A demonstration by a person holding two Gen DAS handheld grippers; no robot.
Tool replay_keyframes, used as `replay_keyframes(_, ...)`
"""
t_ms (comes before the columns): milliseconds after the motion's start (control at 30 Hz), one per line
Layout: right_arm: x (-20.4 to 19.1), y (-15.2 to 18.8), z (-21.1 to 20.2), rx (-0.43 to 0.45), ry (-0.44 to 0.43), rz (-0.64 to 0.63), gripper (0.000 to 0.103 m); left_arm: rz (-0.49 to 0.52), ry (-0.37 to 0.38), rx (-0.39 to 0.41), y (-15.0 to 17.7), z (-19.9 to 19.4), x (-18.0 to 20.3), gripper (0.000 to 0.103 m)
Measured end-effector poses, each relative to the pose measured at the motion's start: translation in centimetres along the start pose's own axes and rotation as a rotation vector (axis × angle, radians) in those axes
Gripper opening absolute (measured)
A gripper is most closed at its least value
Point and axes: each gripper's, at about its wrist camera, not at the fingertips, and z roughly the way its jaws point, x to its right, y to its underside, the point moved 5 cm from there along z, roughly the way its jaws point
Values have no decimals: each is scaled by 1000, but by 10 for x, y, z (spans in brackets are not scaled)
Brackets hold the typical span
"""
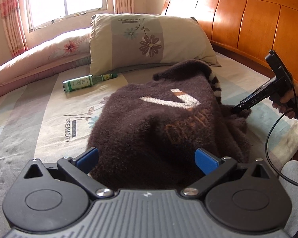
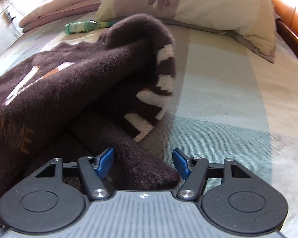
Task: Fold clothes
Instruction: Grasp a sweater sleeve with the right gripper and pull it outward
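The left gripper (image 1: pixel 147 158) is hovering with its jaws released, spread wide over the near edge of the brown sweater (image 1: pixel 164 123), which is lying bunched on the bed (image 1: pixel 39 119). The right gripper (image 2: pixel 143 163) is straddling a sleeve, its jaws released, not pressing it. Farther off, a green bottle (image 1: pixel 87 82) and a pillow (image 1: pixel 145 41) are lying.
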Motion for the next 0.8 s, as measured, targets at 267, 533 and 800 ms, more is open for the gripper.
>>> replay_keyframes(267,-8,14,-2,-27,-12,-85,14,23,2,-12,0,-1,13,102)
replay_keyframes(533,53,37,-54,-18,228,-32,14,38,14,-13,-1,-2,23,102)
replay_keyframes(800,111,62,-99,-30,480,22,14,59,24,-6,-1,-8,31,102)
